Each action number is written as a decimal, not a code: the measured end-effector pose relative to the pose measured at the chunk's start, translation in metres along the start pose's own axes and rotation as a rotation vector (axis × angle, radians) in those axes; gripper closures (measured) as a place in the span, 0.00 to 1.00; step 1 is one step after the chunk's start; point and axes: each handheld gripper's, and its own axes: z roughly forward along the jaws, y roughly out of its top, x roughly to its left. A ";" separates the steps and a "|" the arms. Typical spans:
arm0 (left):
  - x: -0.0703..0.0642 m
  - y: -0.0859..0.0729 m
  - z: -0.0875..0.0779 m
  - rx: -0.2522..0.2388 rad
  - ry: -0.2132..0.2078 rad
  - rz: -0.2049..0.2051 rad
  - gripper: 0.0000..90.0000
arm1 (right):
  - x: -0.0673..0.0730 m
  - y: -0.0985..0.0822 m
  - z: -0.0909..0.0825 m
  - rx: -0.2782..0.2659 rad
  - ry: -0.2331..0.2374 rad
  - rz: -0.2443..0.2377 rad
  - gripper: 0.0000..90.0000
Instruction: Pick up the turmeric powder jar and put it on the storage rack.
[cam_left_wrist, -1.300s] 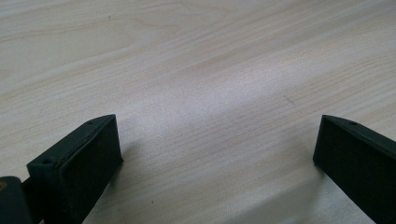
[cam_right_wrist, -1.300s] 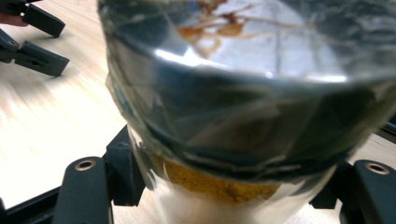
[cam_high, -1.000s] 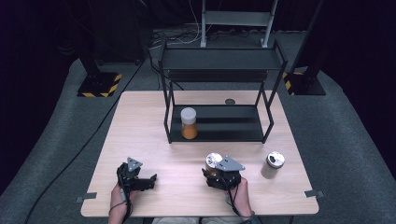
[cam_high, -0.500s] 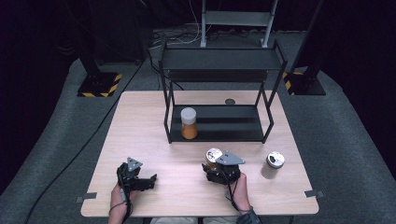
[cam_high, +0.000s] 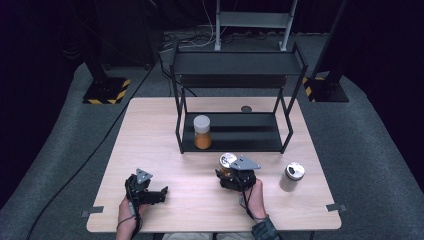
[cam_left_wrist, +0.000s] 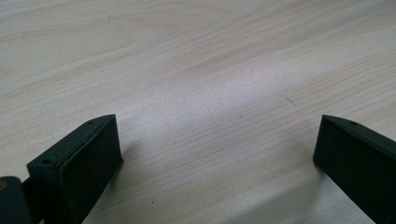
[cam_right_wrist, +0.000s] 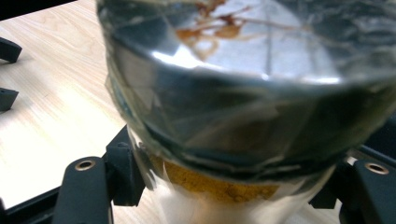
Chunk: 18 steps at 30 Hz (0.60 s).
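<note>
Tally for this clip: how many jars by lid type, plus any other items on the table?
Silver-lidded jars: 2, one in the right gripper, held jar; one standing jar on the table
White-lidded jar on the rack's lower shelf: 1
Black rack: 1
Small dark disc: 1
Total: 5

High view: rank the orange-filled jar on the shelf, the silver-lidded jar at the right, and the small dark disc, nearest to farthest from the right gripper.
From the right gripper:
1. Silver-lidded jar, to its right on the table.
2. Orange-filled jar, on the rack's lower shelf, ahead and left.
3. Small dark disc, behind the rack.
</note>
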 end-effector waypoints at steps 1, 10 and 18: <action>0.000 0.000 0.000 0.000 0.000 0.000 0.00 | -0.001 0.001 0.001 0.001 -0.001 -0.001 0.34; 0.000 0.000 0.000 0.000 0.000 0.000 0.00 | -0.003 0.004 0.008 0.011 -0.008 -0.001 0.34; 0.000 0.000 0.000 0.000 0.000 0.000 0.00 | -0.007 0.008 0.014 0.015 -0.016 0.003 0.34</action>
